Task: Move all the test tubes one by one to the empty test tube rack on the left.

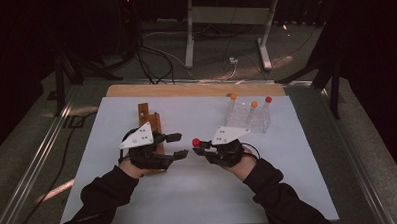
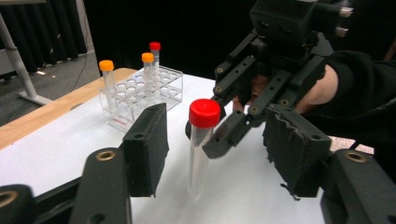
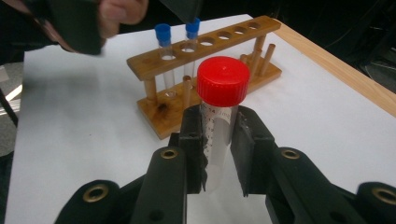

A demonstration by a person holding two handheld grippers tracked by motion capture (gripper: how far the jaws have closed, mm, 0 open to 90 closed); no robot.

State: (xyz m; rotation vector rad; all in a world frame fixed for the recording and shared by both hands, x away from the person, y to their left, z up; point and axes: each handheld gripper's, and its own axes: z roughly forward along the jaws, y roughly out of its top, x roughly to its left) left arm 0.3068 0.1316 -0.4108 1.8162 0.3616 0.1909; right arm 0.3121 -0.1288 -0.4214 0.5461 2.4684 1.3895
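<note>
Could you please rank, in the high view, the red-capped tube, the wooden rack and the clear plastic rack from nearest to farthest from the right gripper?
1. Red-capped tube: clamped in the jaws of the right gripper.
2. Clear plastic rack: just behind it, to the right.
3. Wooden rack: farthest, on the left gripper's side.

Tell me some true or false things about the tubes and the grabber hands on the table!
1. The right gripper holds a red-capped tube between its jaws. True.
2. The left gripper is already squeezing that tube. False: its pads stand on either side of the tube, with gaps.
3. The wooden rack holds two blue-capped tubes. True.
4. The clear plastic rack is empty. False: three tubes stand in it, two with orange caps and one with a red cap.
5. The held tube lies flat on the white table. False: it is held upright above it.
</note>
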